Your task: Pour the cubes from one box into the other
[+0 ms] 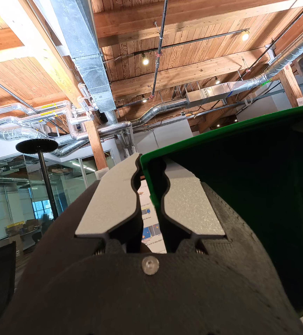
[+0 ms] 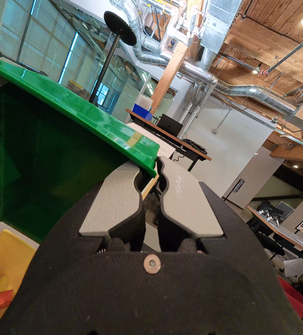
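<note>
A green plastic box (image 1: 237, 163) is lifted and tipped, so both cameras look up toward the ceiling. My left gripper (image 1: 151, 159) is shut on its left wall, one finger outside and one inside. My right gripper (image 2: 149, 163) is shut on the opposite wall's rim of the green box (image 2: 65, 108). The inside of the green box is dark and no cubes show in it. A yellow box (image 2: 7, 253) lies below at the lower left of the right wrist view, with red and pale cubes (image 2: 3, 299) in it.
A printed sheet (image 1: 149, 217) shows between the left fingers. A black pole lamp (image 2: 101, 72) stands behind the green box. A desk with a laptop (image 2: 168, 126) and a blue box (image 2: 141, 112) is farther back. A red object (image 2: 295, 301) is at the lower right.
</note>
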Action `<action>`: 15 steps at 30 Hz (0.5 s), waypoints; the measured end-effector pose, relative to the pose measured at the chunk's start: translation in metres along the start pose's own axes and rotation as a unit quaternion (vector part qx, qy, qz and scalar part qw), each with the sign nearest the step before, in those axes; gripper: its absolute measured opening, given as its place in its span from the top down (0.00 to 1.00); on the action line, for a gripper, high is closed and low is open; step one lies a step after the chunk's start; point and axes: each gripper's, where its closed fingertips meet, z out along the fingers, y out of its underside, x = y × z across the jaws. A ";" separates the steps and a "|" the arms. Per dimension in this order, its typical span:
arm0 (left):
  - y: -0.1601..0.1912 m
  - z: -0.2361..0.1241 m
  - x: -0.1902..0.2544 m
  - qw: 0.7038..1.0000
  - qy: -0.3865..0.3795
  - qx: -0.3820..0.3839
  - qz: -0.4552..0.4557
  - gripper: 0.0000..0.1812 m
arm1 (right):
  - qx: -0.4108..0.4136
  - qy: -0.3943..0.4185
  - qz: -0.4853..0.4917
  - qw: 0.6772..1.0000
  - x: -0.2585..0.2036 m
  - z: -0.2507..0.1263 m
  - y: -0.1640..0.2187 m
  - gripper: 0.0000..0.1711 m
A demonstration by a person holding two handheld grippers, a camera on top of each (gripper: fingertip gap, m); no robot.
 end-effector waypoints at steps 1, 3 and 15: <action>-0.001 0.001 -0.002 1.000 0.001 -0.002 0.004 0.91 | 0.000 -0.002 0.000 1.000 -0.001 0.000 -0.002 0.96; -0.005 0.002 -0.008 1.000 0.003 -0.004 -0.002 0.92 | 0.001 -0.004 0.000 1.000 -0.003 0.001 -0.008 0.96; -0.033 0.010 -0.063 0.999 0.020 -0.026 0.021 0.95 | 0.044 -0.046 0.036 0.997 -0.016 -0.008 -0.066 0.68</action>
